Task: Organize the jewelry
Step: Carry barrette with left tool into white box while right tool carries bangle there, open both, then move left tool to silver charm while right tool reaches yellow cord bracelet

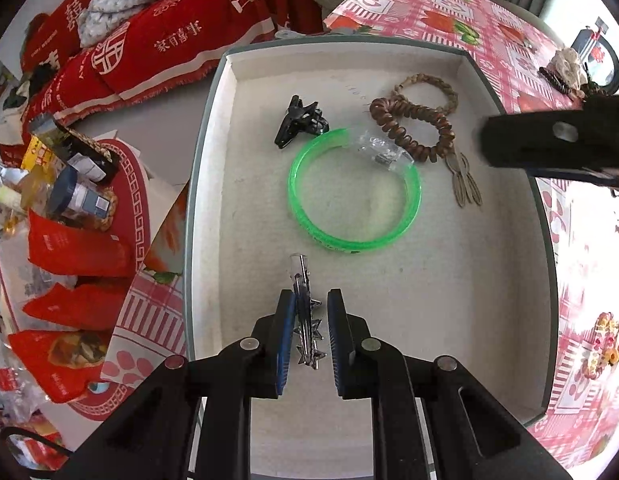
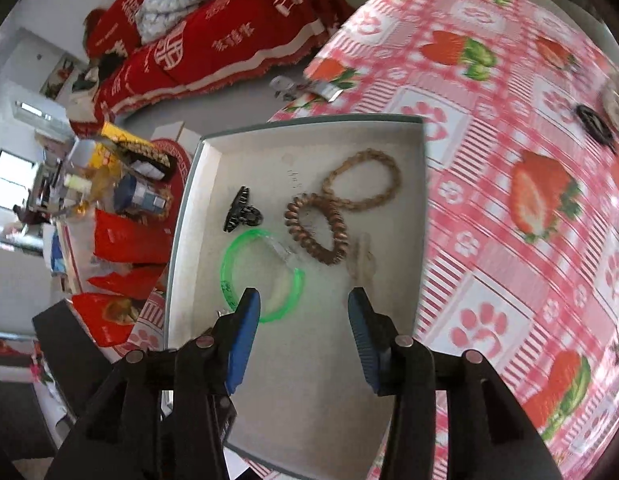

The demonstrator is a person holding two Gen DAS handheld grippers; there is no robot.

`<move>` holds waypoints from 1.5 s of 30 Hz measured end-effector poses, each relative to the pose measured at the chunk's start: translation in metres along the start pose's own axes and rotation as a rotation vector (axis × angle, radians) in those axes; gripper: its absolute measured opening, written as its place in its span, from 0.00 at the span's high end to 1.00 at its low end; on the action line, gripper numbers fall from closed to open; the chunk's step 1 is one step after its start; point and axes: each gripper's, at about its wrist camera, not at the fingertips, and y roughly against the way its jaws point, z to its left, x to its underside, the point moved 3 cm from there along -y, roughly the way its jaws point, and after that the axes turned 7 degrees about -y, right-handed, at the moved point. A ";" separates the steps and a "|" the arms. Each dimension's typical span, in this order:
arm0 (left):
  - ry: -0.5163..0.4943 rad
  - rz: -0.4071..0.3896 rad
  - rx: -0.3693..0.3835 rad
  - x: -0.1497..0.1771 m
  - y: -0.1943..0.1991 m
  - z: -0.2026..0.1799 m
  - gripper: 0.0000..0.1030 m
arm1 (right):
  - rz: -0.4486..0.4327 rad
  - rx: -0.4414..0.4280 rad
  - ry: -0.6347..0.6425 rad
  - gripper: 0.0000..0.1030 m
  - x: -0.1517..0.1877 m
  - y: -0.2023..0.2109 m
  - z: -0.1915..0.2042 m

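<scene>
A shallow grey box (image 1: 213, 128) with a white inside holds a green bangle (image 1: 309, 220), a black claw clip (image 1: 299, 122), a brown spiral hair tie (image 1: 409, 136) and a braided tan bracelet (image 1: 433, 84). My left gripper (image 1: 309, 300) is low over the box's near part, its jaws slightly apart, with a silver star hair clip (image 1: 307, 324) lying between them, touching the left pad. My right gripper (image 2: 303, 300) is open and empty above the box (image 2: 189, 184), over the bangle (image 2: 229, 264); its black body shows in the left wrist view (image 1: 549, 144).
A pink strawberry tablecloth (image 2: 509, 200) covers the table. On it lie a black hair clip (image 2: 593, 122), a lace scrunchie (image 1: 565, 64) and a gold ornament (image 1: 607, 344). Red packets (image 1: 77, 248) and bottles (image 1: 81, 196) crowd the left side.
</scene>
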 end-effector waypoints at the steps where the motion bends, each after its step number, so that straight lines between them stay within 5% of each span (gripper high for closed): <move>1: -0.001 0.003 0.002 -0.001 0.001 -0.001 0.77 | -0.009 0.003 -0.016 0.49 0.003 0.006 -0.006; 4: 0.000 0.008 0.019 -0.003 0.003 -0.003 0.74 | -0.035 0.013 -0.067 0.48 0.010 0.020 -0.024; 5: -0.001 0.008 0.020 -0.004 0.004 -0.004 0.64 | -0.042 0.016 -0.089 0.48 0.014 0.025 -0.032; 6: -0.003 0.008 0.019 -0.005 0.005 -0.005 0.22 | -0.048 0.020 -0.112 0.48 0.017 0.030 -0.039; 7: 0.002 -0.005 0.006 -0.007 0.008 -0.006 0.00 | -0.052 0.025 -0.131 0.48 0.020 0.034 -0.046; 14: -0.044 -0.018 -0.016 -0.015 0.017 -0.017 0.00 | -0.068 0.065 -0.274 0.48 0.048 0.056 -0.105; 22: -0.164 -0.049 -0.013 -0.029 0.033 -0.052 0.00 | -0.075 0.107 -0.420 0.19 0.088 0.076 -0.164; 35: -0.371 -0.116 0.108 -0.065 0.060 -0.173 0.00 | -0.119 0.207 -0.622 0.19 0.150 0.114 -0.247; 45: -0.491 -0.066 0.192 -0.065 0.049 -0.243 0.00 | -0.104 0.256 -0.663 0.19 0.182 0.115 -0.273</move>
